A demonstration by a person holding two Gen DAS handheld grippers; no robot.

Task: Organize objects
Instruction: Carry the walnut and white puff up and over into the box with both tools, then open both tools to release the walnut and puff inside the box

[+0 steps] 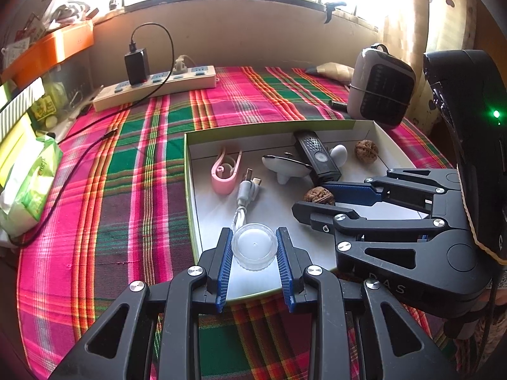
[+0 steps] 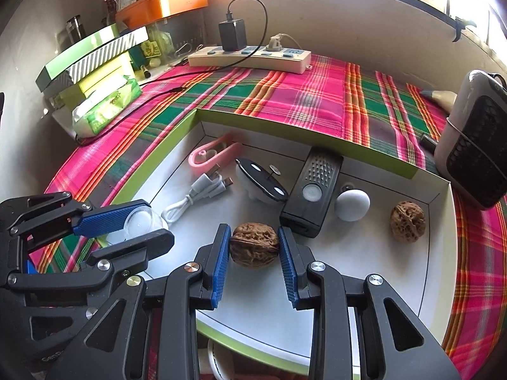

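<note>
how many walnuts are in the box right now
2. One walnut sits between the right gripper's fingers; the other walnut lies near the box's right wall. None seem hidden.

A clear round jar (image 1: pixel 254 247) and 2 wrinkled brown walnuts (image 2: pixel 254 244) (image 2: pixel 407 221) lie in the white box (image 2: pixel 437 253).

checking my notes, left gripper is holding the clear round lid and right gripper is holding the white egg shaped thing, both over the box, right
Not quite. The right gripper is closed on a walnut, not the white egg-shaped thing, which lies untouched in the box; the right wrist view shows it. The left gripper does hold the clear round lid.
</note>
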